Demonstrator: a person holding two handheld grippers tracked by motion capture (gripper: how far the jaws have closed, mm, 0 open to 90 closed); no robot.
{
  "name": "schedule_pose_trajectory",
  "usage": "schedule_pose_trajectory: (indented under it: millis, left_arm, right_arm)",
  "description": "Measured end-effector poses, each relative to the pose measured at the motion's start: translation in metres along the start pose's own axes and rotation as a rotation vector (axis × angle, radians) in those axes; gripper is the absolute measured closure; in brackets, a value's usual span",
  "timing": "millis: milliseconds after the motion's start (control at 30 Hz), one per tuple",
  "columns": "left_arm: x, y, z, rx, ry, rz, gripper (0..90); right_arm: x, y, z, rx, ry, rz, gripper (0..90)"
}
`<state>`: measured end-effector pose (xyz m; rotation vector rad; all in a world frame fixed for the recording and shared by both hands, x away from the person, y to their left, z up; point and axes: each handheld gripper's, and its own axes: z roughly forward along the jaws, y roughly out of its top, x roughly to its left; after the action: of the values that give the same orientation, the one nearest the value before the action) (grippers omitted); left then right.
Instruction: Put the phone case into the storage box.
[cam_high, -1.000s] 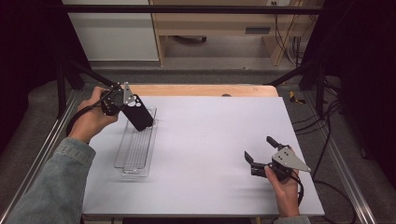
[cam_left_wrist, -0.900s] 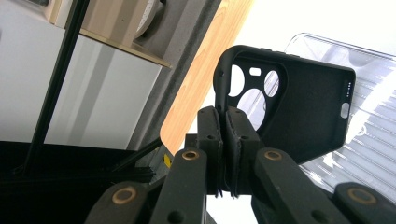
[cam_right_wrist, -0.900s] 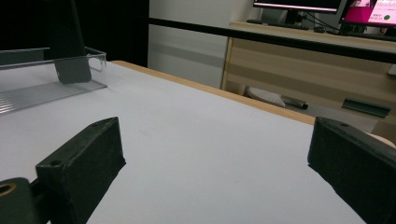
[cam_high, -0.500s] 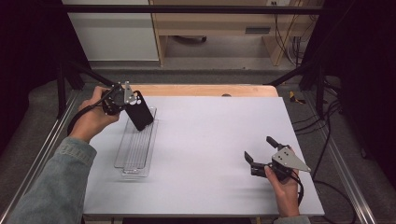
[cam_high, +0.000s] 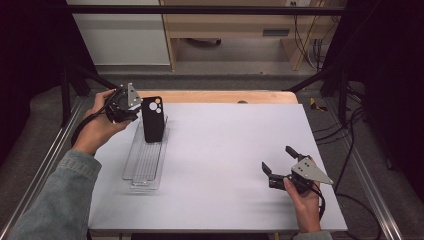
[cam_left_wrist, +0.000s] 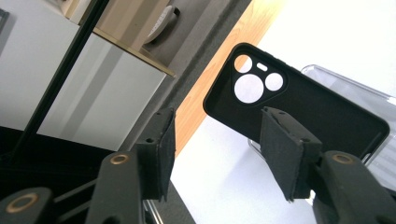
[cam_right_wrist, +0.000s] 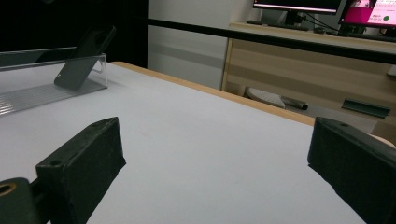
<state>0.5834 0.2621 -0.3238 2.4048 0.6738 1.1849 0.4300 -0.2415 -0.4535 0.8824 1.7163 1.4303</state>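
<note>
A black phone case (cam_high: 152, 120) with round camera holes stands on its end in the far part of a clear plastic tray (cam_high: 142, 170), leaning a little. My left gripper (cam_high: 137, 109) is just to the left of it, held by a hand in a denim sleeve. In the left gripper view its jaws (cam_left_wrist: 219, 123) have just been opening. The case (cam_left_wrist: 303, 98) lies beyond the pads, and nothing is pressed between them. My right gripper (cam_high: 277, 158) rests open near the table's front right, with nothing in it (cam_right_wrist: 215, 140). It looks across at the case (cam_right_wrist: 84, 49).
The white tabletop (cam_high: 230, 150) has a wooden strip (cam_high: 215, 96) along its far edge. Metal frame rails run down both sides. Beyond the table stand a white cabinet (cam_high: 125, 35) and a wooden desk (cam_high: 235, 25). Cables hang at the right.
The left gripper's jaws have opened and let go of the phone case. The case, tilted in the grip before, now stands more upright in the tray. The right gripper has not moved.
</note>
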Motion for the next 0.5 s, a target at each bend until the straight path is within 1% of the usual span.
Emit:
schedule_pose_trajectory:
  millis: [67, 100, 233, 300, 400, 500]
  left_arm:
    - [-0.0006, -0.0007, -0.0010, -0.002, 0.010, -0.008, 38.8]
    - [-0.0010, -0.0010, -0.0013, -0.006, 0.009, -0.019, 36.2]
    - [-0.0013, -0.0017, -0.0033, -0.019, 0.002, -0.058, 31.0]
    - [-0.0011, -0.0023, -0.0048, -0.028, -0.004, -0.090, 27.7]
    - [-0.0012, -0.0030, -0.0065, -0.039, -0.012, -0.121, 25.4]
    - [-0.0018, -0.0032, -0.0082, -0.049, -0.012, -0.137, 23.5]
  right_arm:
    - [0.0001, 0.0001, 0.0000, 0.000, 0.000, 0.000, 3.8]
    - [0.0002, 0.0001, 0.0000, 0.000, 0.000, 0.000, 3.8]
    - [0.0005, 0.0001, 0.0002, 0.000, 0.001, -0.001, 3.8]
    - [0.0005, 0.0002, 0.0001, 0.000, 0.001, -0.001, 3.8]
    - [0.0004, 0.0002, 0.0000, 0.000, 0.000, -0.002, 3.8]
    - [0.0006, 0.0003, 0.0001, -0.001, 0.001, -0.002, 3.8]
